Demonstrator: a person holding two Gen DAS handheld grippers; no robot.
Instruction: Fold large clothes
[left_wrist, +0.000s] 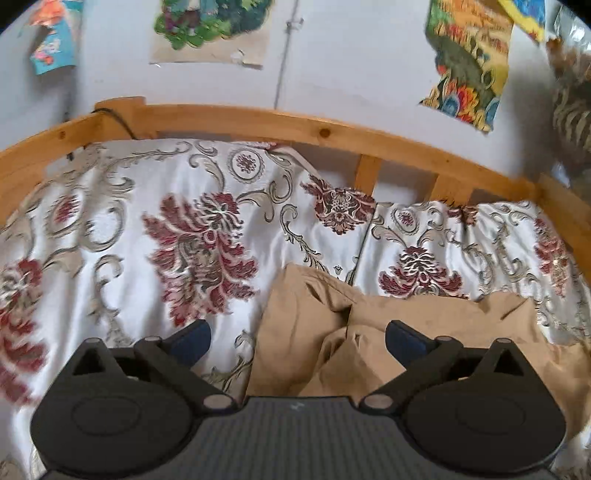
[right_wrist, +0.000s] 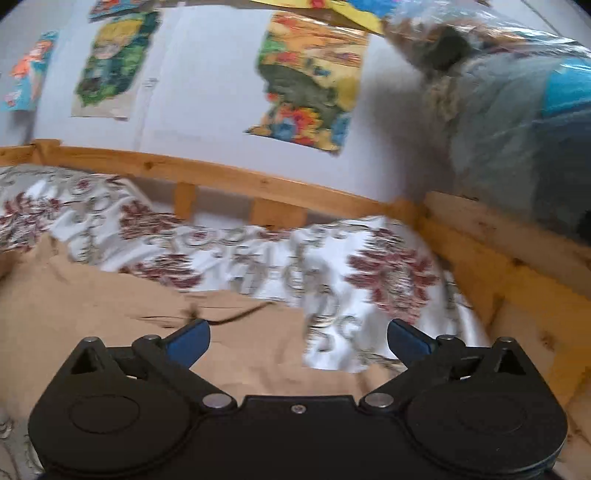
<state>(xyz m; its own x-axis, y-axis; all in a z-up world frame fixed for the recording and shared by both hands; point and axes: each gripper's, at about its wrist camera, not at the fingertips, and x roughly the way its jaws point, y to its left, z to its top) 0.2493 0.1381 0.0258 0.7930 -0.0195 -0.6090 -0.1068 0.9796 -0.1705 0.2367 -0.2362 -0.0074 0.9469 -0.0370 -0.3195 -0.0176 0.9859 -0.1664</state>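
Only right view shows plastic-wrapped bundle (right_wrist: 517, 122) beyond bed rail (right_wrist: 491, 258).

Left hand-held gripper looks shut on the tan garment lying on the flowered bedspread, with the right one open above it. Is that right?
Not quite. The left hand-held gripper is open, its fingers spread wide with the tan garment lying loose between them, as the left wrist view shows. The rest holds: the garment lies on the flowered bedspread, and the right hand-held gripper is open above it.
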